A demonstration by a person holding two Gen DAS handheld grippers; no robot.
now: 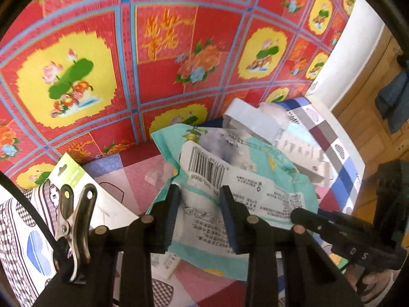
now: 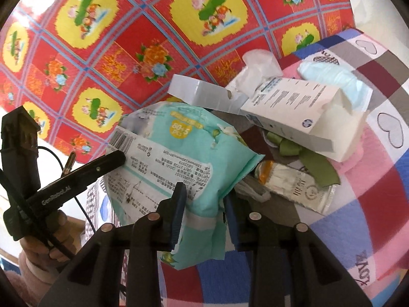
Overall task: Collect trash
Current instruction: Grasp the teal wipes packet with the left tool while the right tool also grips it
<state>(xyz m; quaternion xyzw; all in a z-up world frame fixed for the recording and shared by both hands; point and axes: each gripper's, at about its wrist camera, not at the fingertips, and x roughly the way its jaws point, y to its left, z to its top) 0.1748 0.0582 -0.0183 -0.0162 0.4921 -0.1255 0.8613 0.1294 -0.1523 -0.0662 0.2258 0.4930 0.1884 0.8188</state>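
left tongs (image 1: pixel 200 204) sit narrow, pads pinching the teal wipes pack (image 1: pixel 230 168) w/ its white barcode label between them. to their left a metal clip (image 1: pixel 74 220) hangs by the frame, and past it a white card w/ green top (image 1: pixel 76 179) lies on the patchwork cloth (image 1: pixel 143 176). ahead of the left tongs, beyond the pack, a white carton (image 1: pixel 253 120) sits among other litter, details blurred. to their right the other tool's black finger touches the pack's edge.

in the right wrist view a hand (image 2: pixel 43 250) at far left grips the left tool, its finger tip on the pack's barcode corner. right tongs (image 2: pixel 204 204) also narrow, clamped on the same wipes pack (image 2: pixel 194 151) at its lower end; pack hangs lifted between both tools, above the cloth (image 2: pixel 383 192). just right of the right tongs lies a crumpled sachet (image 2: pixel 294 186), w/ a green ribbon (image 2: pixel 306 158) beyond it. further ahead-right a long white box (image 2: pixel 301 107) lies tilted, crumpled tissue (image 2: pixel 258 64) and a pale blue pad (image 2: pixel 329 76) behind it. red floral mat (image 2: pixel 127 51) covers the floor past everything.
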